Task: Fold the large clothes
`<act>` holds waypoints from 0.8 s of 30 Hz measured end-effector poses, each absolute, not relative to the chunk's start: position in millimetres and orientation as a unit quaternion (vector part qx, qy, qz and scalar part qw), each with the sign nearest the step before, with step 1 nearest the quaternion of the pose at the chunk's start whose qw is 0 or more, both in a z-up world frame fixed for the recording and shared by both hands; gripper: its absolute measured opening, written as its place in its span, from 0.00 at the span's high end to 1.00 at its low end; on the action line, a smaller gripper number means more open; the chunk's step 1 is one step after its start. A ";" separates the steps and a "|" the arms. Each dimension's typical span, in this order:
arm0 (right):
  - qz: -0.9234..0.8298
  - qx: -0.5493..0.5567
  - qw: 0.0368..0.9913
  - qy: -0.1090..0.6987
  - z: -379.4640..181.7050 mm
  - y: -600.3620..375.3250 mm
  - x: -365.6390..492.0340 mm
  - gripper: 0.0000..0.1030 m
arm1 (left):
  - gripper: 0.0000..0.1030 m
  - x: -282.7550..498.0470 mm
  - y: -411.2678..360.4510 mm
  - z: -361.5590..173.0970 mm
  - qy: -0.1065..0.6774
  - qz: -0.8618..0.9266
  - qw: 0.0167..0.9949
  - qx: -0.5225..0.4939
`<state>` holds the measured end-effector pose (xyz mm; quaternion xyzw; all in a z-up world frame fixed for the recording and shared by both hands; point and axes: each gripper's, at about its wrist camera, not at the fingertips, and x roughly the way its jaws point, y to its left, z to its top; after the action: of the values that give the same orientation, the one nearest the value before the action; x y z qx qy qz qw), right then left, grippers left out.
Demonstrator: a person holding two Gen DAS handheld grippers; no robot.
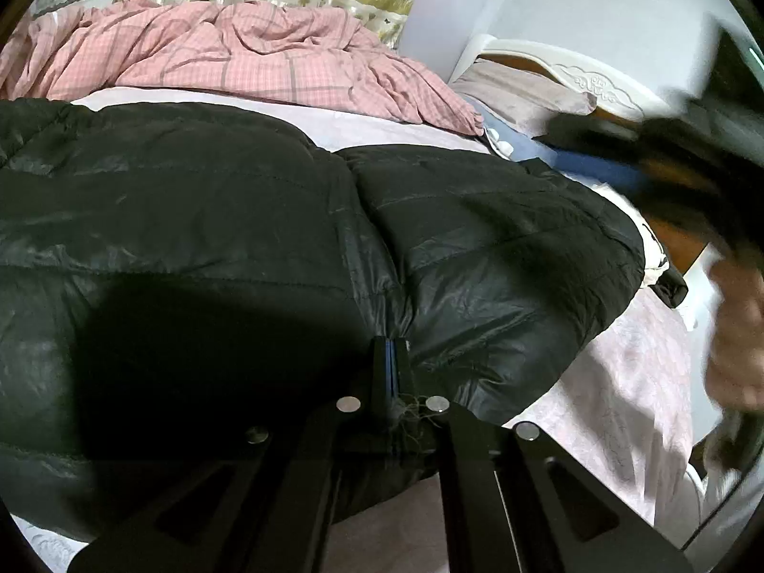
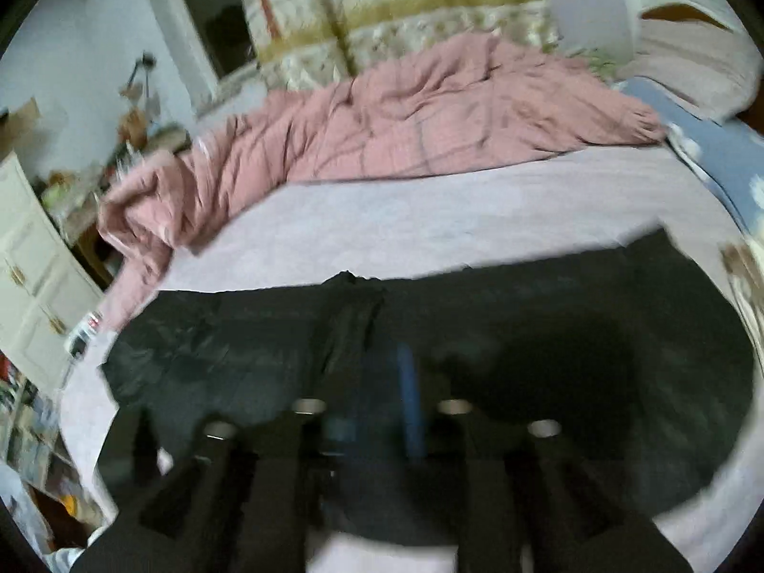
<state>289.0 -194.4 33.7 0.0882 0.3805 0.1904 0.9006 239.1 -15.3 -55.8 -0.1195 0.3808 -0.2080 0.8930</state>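
Note:
A large black puffer jacket [image 1: 267, 238] lies spread on the pale pink bed sheet [image 1: 630, 382]. My left gripper [image 1: 391, 363] is shut, its jaws pressed together at the jacket's near edge; whether cloth is pinched between them is hidden. In the right wrist view the same jacket [image 2: 477, 334] lies flat across the sheet [image 2: 406, 234]. My right gripper [image 2: 382, 391] hovers over the jacket's near part; the view is blurred by motion, and its blue pads [image 2: 410, 391] show with some gap. The right gripper and hand appear blurred at the right of the left wrist view [image 1: 716, 219].
A crumpled pink checked quilt [image 1: 229, 52] lies across the far side of the bed, also in the right wrist view [image 2: 391, 114]. A pillow and white headboard [image 1: 573, 76] are at the right. A white cabinet [image 2: 28, 258] and cluttered shelves stand left of the bed.

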 end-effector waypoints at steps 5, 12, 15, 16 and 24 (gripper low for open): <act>0.137 0.217 0.921 0.293 13.4 -275.5 217.8 0.27 | 0.97 238.6 -14.8 -54.5 0.378 -0.206 0.895 -0.115; 0.064 0.278 0.913 0.291 -32.6 -314.5 215.8 0.12 | 0.97 239.2 -14.1 -53.4 0.375 -0.206 0.896 -0.115; 0.074 0.336 0.890 0.300 -49.8 -327.4 230.7 0.05 | 0.97 241.0 -14.9 -52.8 0.374 -0.205 0.897 -0.114; 0.075 0.360 0.880 0.302 -57.0 -331.2 237.6 0.05 | 0.97 240.8 -14.8 -52.8 0.374 -0.205 0.897 -0.114; 0.045 0.432 0.857 0.279 -74.5 -341.9 264.2 0.05 | 0.97 240.2 -13.8 -51.8 0.373 -0.204 0.898 -0.112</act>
<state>264.2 -341.9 -74.5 0.4316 0.2785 0.0453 0.8568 240.2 -13.8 -51.8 -0.1116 0.3731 -0.2037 0.8982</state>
